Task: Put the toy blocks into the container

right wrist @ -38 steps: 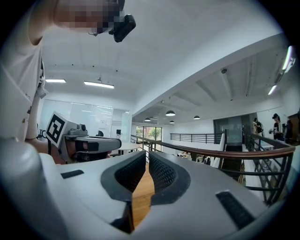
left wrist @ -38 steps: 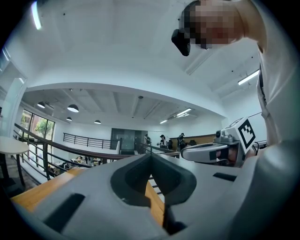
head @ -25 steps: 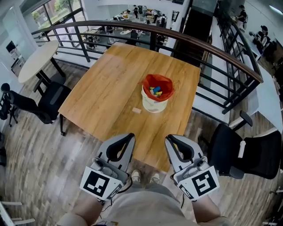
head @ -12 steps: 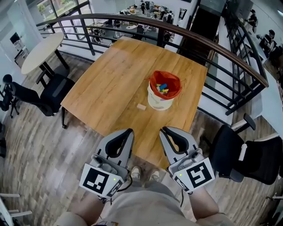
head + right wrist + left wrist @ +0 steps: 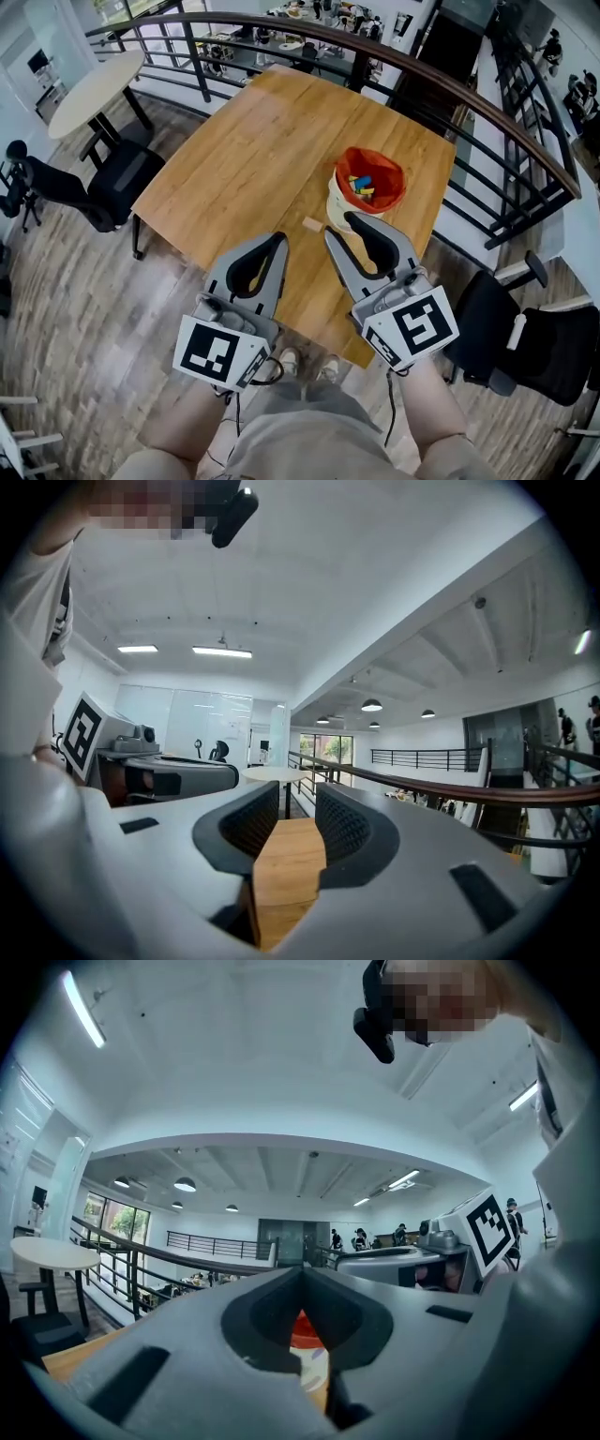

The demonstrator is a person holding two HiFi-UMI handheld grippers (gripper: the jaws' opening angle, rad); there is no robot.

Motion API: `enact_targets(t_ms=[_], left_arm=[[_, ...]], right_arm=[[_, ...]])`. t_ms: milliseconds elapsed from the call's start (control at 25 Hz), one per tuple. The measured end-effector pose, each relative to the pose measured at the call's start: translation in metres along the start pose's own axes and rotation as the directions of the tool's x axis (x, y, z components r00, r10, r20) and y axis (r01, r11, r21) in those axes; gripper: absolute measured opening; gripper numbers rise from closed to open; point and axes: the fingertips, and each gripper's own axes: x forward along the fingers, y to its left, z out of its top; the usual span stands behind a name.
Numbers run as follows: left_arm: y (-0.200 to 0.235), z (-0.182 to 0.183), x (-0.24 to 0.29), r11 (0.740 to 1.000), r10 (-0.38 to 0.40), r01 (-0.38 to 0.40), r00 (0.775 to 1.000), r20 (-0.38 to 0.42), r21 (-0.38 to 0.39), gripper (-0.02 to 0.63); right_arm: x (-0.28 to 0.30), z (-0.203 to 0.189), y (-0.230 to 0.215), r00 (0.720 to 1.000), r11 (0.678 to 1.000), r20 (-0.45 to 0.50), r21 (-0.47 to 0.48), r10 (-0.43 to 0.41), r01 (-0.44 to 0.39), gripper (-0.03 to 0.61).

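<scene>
A white bucket with an orange-red liner (image 5: 368,192) stands on the wooden table (image 5: 234,159) and holds several coloured toy blocks (image 5: 360,185). One small tan block (image 5: 312,224) lies on the table just left of the bucket. My right gripper (image 5: 345,228) reaches over the table's near edge, its tips beside that block and the bucket; its jaws have just been opening and nothing is between them. In the right gripper view only bare table (image 5: 286,855) shows in the right gripper's (image 5: 298,808) gap. My left gripper (image 5: 275,246) is shut and empty; past the left gripper's (image 5: 302,1279) joined tips I glimpse the bucket (image 5: 300,1327).
A dark railing (image 5: 450,103) curves round the table's far and right sides. Black office chairs stand at the left (image 5: 103,187) and at the right (image 5: 525,337). A round white table (image 5: 89,89) is at the far left. The person's feet (image 5: 305,366) are under the near edge.
Both grippers have moved forward over the table's near edge toward the bucket. The right gripper's jaws have parted from shut to open. The left jaws stay together.
</scene>
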Motion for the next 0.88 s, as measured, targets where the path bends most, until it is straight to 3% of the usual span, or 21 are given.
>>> enact_targets(t_ms=[400,880], left_arm=[[0.057,-0.052,0.052,0.999,0.019,-0.017,0.997,-0.077,0.029,0.011],[0.107,-0.158,0.108,1.0,0.018,-0.022,0.974,-0.224,-0.012,0.011]], right_arm=[[0.074,-0.069,-0.027,0.988,1.0,-0.15,-0.002,0.017,-0.018,0.181],[0.133,-0.184,-0.063,0.945,0.998,-0.324,0.057,0.042,-0.025,0.207]])
